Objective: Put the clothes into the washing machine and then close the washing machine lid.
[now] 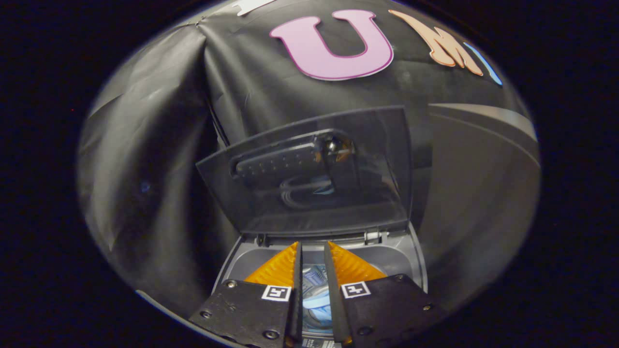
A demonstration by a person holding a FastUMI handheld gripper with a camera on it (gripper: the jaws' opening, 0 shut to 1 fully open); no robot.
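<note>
Gripper view: your tool (313,251) hangs over the washer (416,261), fingers a narrow gap apart and pinching nothing. The clothes (314,290) lie in the drum, seen through that gap, so closing looks like the step in hand. The lid (309,193) stands near upright at 12 o'clock beyond the fingers, hinge line running 9 to 3, free edge up. Reach over that top edge and draw it toward 6, slowly, letting the hinges guide it.
</note>
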